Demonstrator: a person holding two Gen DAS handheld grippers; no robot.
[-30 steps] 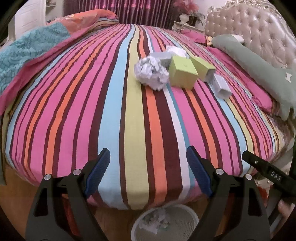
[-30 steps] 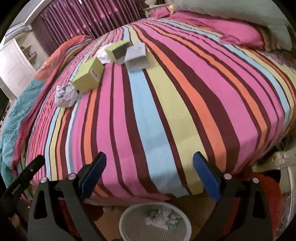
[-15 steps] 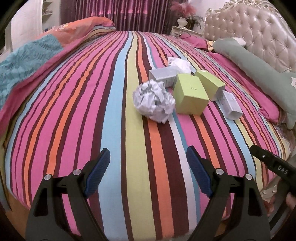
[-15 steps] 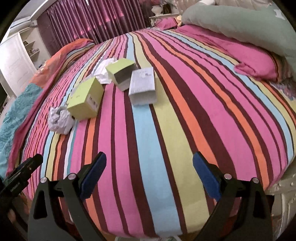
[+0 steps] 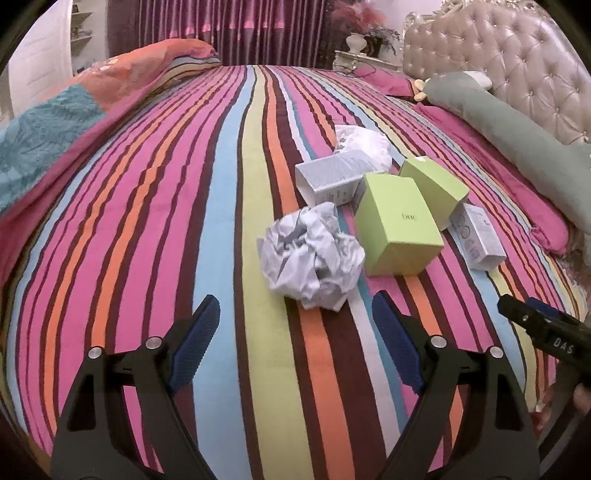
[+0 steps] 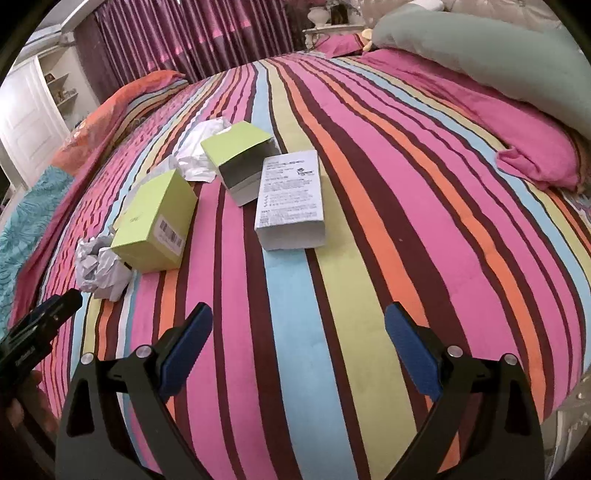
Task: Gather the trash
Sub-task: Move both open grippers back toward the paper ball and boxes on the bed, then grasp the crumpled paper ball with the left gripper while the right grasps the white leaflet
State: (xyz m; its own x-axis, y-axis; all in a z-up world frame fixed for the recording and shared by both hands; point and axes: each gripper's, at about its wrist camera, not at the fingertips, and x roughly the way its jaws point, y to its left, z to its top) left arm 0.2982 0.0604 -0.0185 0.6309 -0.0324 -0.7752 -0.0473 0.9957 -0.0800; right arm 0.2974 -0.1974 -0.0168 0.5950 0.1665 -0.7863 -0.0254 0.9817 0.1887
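Trash lies on the striped bedspread point(image 5: 147, 221): a crumpled paper ball point(image 5: 312, 254), two green boxes point(image 5: 399, 225) point(image 5: 434, 186), two white boxes point(image 5: 328, 181) point(image 5: 480, 236) and white crumpled paper point(image 5: 364, 142). My left gripper point(image 5: 295, 325) is open and empty, just short of the paper ball. My right gripper point(image 6: 297, 332) is open and empty, short of the white box point(image 6: 290, 197). The right wrist view also shows the paper ball point(image 6: 99, 267) and the green boxes point(image 6: 155, 221) point(image 6: 240, 153).
A grey-green bolster point(image 5: 517, 125) and pink pillow point(image 6: 532, 147) lie by the tufted headboard point(image 5: 498, 48). A folded orange and teal quilt point(image 5: 55, 122) lies along the bed's left. Curtains point(image 5: 229, 29) hang behind.
Both grippers have moved forward over the bed toward the trash. The waste basket with paper, seen below the bed edge one second ago, has dropped out of view.
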